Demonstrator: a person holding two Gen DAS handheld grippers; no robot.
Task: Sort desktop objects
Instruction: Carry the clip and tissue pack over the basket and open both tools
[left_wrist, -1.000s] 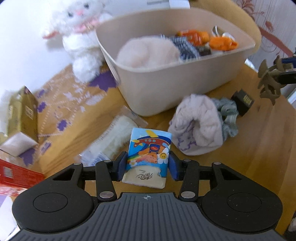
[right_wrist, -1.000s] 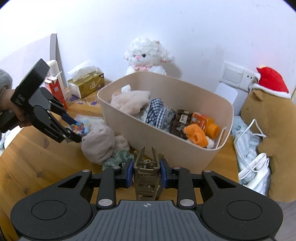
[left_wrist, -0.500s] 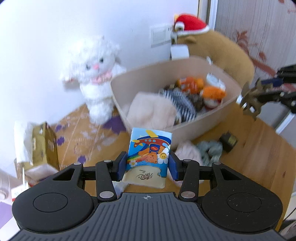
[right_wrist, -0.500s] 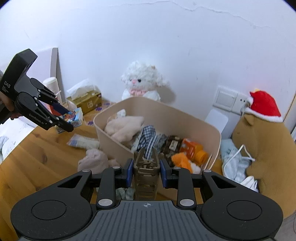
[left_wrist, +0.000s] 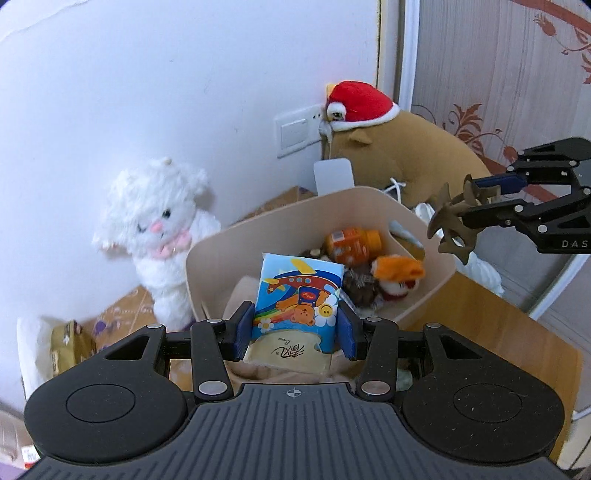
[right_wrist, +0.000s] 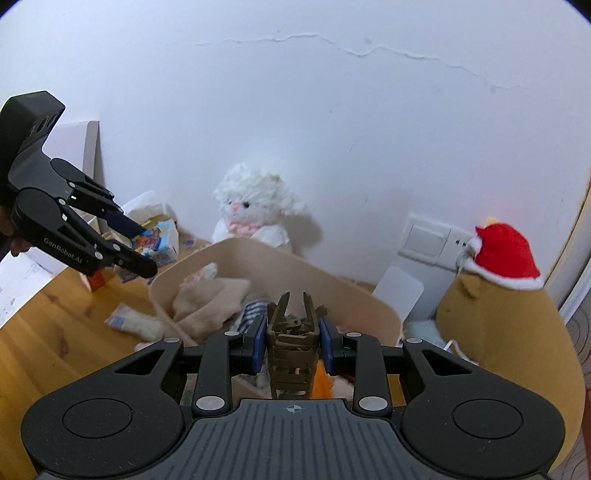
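My left gripper (left_wrist: 295, 332) is shut on a blue cartoon tissue pack (left_wrist: 298, 295) and holds it in the air in front of the beige bin (left_wrist: 436, 284). In the right wrist view that gripper (right_wrist: 142, 247) and the pack (right_wrist: 159, 242) hang left of the bin (right_wrist: 354, 295). My right gripper (right_wrist: 292, 347) is shut on a brown claw hair clip (right_wrist: 291, 343) above the bin's near side. It also shows in the left wrist view (left_wrist: 476, 206) with the clip (left_wrist: 452, 229) over the bin's right rim. The bin holds cloths, an orange bottle (left_wrist: 352, 245) and an orange toy (left_wrist: 397, 271).
A white plush lamb (left_wrist: 155, 236) stands left of the bin against the wall. A brown plush with a red hat (right_wrist: 506, 314) sits to the right. A gold tissue box (left_wrist: 68, 347) and a wrapped white packet (right_wrist: 135, 323) lie on the wooden table (right_wrist: 44, 332).
Both grippers have risen and tilted up with their objects. The tissue pack left the tabletop and now hangs in front of the bin. The clip has moved over the bin.
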